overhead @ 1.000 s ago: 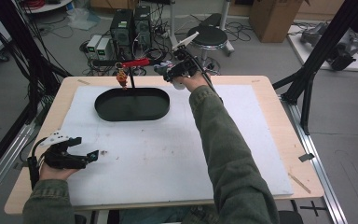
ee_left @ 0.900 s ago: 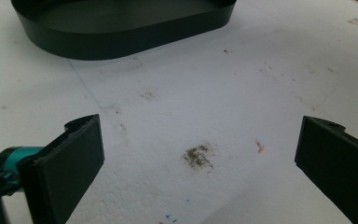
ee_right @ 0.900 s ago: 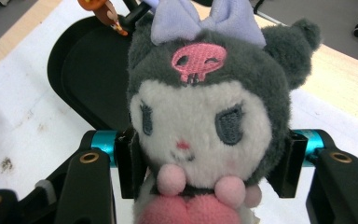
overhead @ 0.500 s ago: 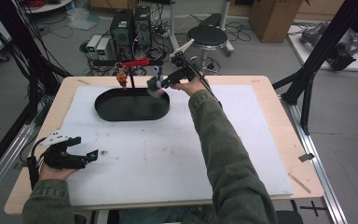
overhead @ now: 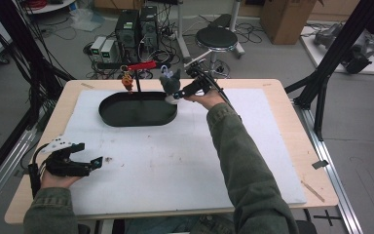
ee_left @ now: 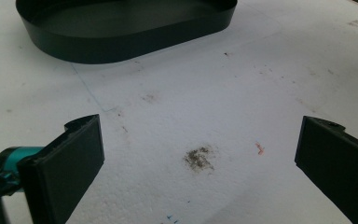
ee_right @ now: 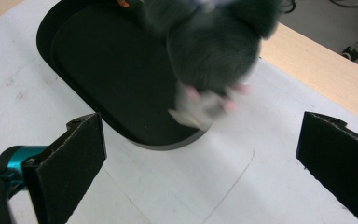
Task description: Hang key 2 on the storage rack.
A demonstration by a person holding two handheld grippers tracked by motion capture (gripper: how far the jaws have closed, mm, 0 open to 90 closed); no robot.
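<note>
A grey plush toy (overhead: 169,82) with a white, pink-spotted underside sits blurred over the right end of the black oval tray (overhead: 126,118). In the right gripper view the toy (ee_right: 214,51) is just beyond my right gripper (ee_right: 200,154). Its jaws have just been opening, they stand wide apart and nothing is between them. In the high view the right gripper (overhead: 177,93) reaches in at the tray's far right rim. My left gripper (overhead: 95,163) rests open near the table's front left, over bare white foam (ee_left: 200,154), with the tray (ee_left: 121,42) ahead of it.
A black post with a red bar (overhead: 140,66) and a small orange thing hanging from it (overhead: 126,80) stands at the tray's far rim. A white foam sheet (overhead: 185,161) covers the wooden table. Black frame legs stand at both sides.
The right hand has moved left and down to the tray's right end. The grey toy that it carried is now free of the jaws. The left hand has stayed put.
</note>
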